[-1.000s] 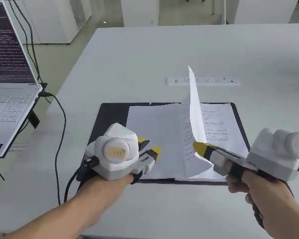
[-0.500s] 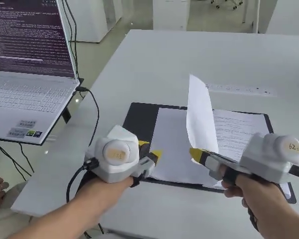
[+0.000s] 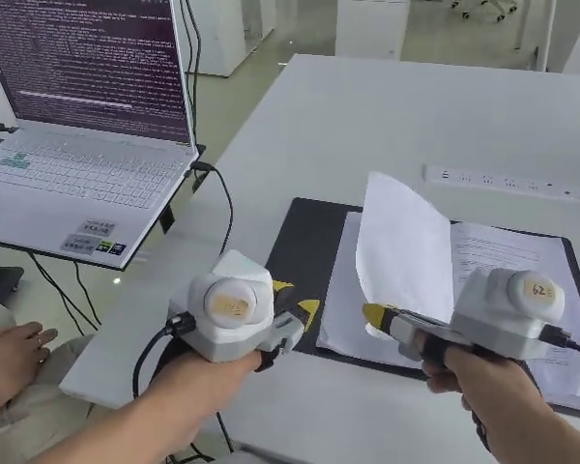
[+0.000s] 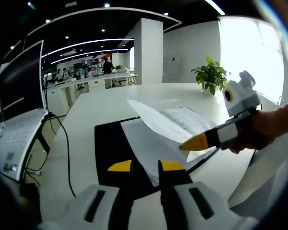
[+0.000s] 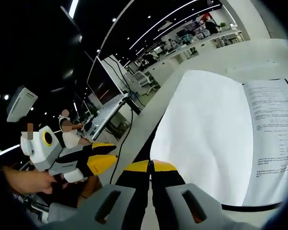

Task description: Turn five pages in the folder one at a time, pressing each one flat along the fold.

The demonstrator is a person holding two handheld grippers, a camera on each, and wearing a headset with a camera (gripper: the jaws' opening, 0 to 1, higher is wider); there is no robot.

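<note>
Nearest the person, at the front edge of the white table, the left gripper hovers by the near left corner of the black folder. Its fingers are apart, and its own view shows the gap between the two yellow tips. Just to the right, the right gripper has its fingers clamped together on the bottom edge of a page. That page stands raised and curved over the open folder and leans left. The right gripper view shows the tips meeting at the sheet's lower edge, with its blank side towards the camera. The left gripper view shows the same pinch from the side, with the sheet arching up from the fold. A printed sheet lies flat on the folder's right half.

Beyond the folder the tabletop runs open to a power strip near the far side. A laptop with a lit screen sits off the table's left edge, well apart from the folder, with cables hanging beside it. A hand rests low at the left. Farther back, the left gripper view shows a plant, white columns and rows of ceiling lights in an open office.
</note>
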